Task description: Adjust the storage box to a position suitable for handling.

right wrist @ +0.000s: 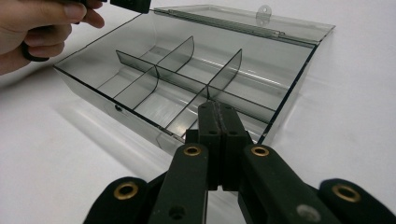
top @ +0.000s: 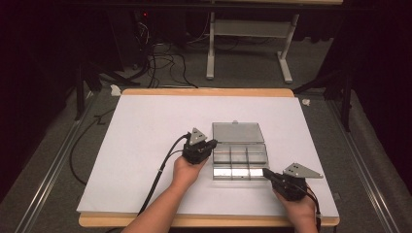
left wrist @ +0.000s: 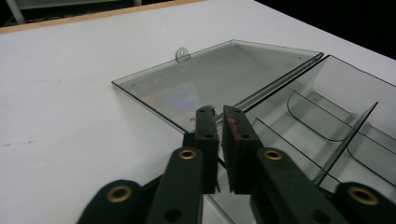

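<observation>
Dim room, grey carpeted floor [top: 243,63] — white tabletop [top: 145,141] edged in pale wood, white-legged desk frame [top: 248,43] beyond, black cables [top: 165,60] tangled at left.

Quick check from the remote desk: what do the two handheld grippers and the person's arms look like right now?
Both are black two-jaw tools. The left gripper has flat black pads, one smeared with red, and brass-coloured rivets on its links. The right gripper has the same rivets. Each carries a grey three-cornered plate on top and trails a black cable. The forearms are bare, with no sleeves showing.
</observation>
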A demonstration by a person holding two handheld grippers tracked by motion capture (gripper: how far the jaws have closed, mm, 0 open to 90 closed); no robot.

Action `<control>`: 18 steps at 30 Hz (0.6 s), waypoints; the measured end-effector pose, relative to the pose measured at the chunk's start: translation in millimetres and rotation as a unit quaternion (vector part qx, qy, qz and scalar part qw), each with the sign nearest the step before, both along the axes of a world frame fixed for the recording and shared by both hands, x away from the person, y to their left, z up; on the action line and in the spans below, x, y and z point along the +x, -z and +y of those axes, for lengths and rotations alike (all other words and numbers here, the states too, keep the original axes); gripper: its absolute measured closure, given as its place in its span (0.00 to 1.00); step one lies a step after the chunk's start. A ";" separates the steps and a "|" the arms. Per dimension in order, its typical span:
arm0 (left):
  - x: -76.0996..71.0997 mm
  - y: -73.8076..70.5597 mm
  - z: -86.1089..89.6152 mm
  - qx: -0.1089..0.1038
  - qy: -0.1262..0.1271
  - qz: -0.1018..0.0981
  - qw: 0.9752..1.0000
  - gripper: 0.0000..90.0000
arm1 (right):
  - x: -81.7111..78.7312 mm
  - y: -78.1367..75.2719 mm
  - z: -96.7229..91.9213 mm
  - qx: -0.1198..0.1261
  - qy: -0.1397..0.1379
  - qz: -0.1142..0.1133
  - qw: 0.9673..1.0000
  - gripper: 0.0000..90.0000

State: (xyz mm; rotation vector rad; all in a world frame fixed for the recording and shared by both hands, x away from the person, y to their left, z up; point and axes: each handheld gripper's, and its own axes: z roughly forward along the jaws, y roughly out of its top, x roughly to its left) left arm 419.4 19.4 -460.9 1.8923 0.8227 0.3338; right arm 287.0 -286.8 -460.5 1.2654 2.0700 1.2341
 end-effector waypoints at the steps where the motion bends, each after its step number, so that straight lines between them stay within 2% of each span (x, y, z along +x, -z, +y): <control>1: -1.5 -1.6 1.5 -0.003 -0.002 -0.002 1.000 0.91 | 0.1 -0.7 0.9 -0.007 0.005 -0.001 1.000 0.99; 3: -4.9 -6.0 6.0 -0.005 -0.003 -0.008 1.000 0.90 | -0.4 -1.9 1.6 -0.009 0.011 -0.010 1.000 0.98; 7: -11.9 -11.4 17.0 -0.003 -0.003 -0.012 1.000 0.87 | -1.0 -6.9 -4.2 0.004 0.022 -0.022 1.000 0.97; 10: -18.0 -8.5 28.6 0.009 -0.005 -0.010 1.000 0.84 | -2.5 -9.9 -9.3 0.008 0.031 -0.028 0.999 0.96; 18: -38.2 3.4 66.9 0.048 -0.016 -0.002 0.999 0.73 | -3.4 -8.9 -20.2 0.009 0.051 -0.026 0.998 0.94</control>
